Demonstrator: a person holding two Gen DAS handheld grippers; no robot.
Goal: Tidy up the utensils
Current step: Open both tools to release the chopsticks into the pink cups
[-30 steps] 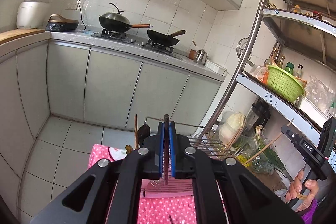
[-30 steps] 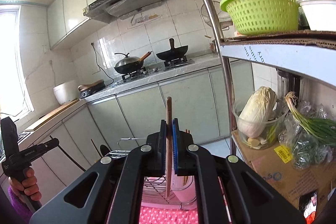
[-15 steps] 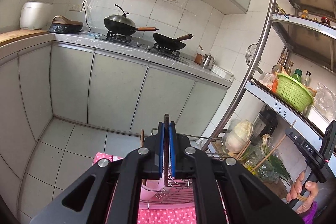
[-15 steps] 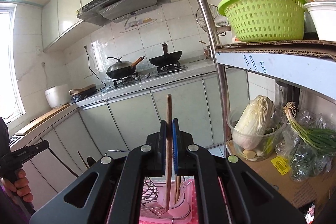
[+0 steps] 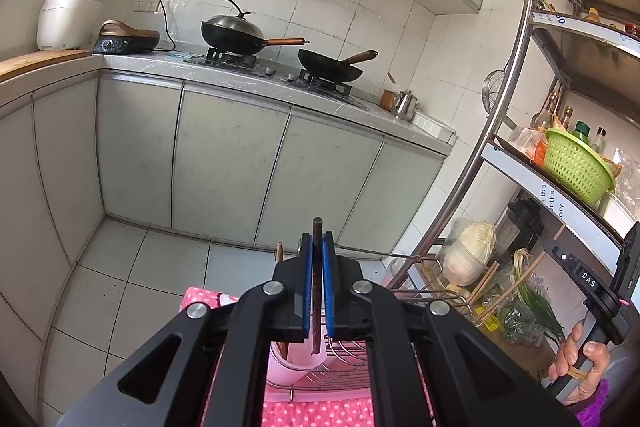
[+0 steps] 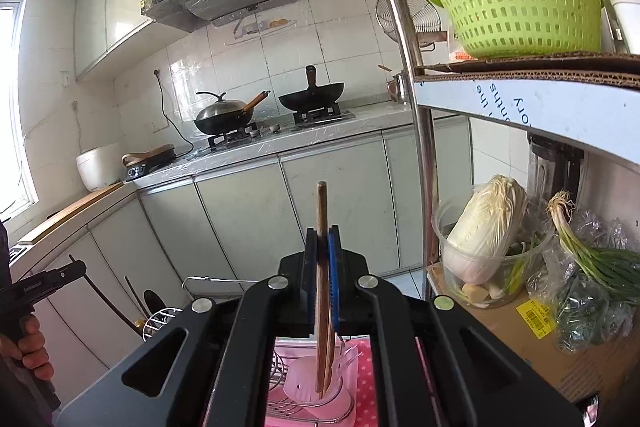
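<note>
My left gripper (image 5: 317,247) is shut on a dark chopstick (image 5: 317,299) held upright; its lower end hangs over the pink utensil cup (image 5: 298,355) in the wire dish rack (image 5: 344,367). My right gripper (image 6: 323,243) is shut on a pair of light wooden chopsticks (image 6: 322,291), upright, with the lower ends reaching into the pink cup (image 6: 316,391) in the wire rack (image 6: 280,367). The rack sits on a pink dotted cloth (image 5: 320,413). Another wooden utensil handle (image 5: 279,251) sticks up behind the left gripper.
A metal shelf post (image 6: 416,107) stands close on the right, with a green basket (image 6: 516,15) on the shelf and cabbage (image 6: 484,227) and green onions (image 6: 592,255) below. Grey cabinets (image 5: 224,155) with two woks on the stove lie behind. A black ladle (image 6: 154,301) stands at the rack's left.
Both grippers have moved closer over the pink cup. The light chopsticks' ends have gone down into the cup, and the dark chopstick now hangs over it.
</note>
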